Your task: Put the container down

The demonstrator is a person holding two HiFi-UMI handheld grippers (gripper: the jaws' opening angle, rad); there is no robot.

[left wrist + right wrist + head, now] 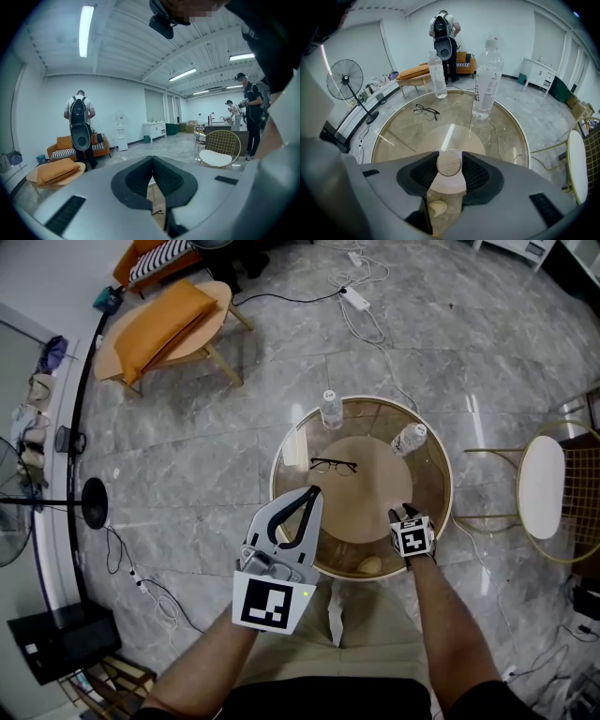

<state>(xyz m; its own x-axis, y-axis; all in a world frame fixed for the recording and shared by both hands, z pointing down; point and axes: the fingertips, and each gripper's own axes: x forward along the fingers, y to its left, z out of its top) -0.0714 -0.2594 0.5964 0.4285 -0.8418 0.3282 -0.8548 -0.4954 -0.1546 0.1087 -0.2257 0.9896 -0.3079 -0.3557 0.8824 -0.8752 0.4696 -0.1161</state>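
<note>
A small pale container with a round wooden lid (449, 163) sits between the jaws of my right gripper (449, 169), which is shut on it. In the head view my right gripper (406, 513) is over the near right part of the round glass table (281, 442), and its marker cube hides the container. Whether the container touches the glass cannot be told. My left gripper (314, 491) is raised above the table's near left edge, jaws shut (152, 161) with nothing in them.
Two clear water bottles (332, 410) (409, 439) stand at the table's far side, and eyeglasses (333, 465) lie near its middle. A beige lump (370, 565) lies beneath the glass. A gold wire chair (542, 486) is at the right; a fan base (94, 502) and cables are at the left.
</note>
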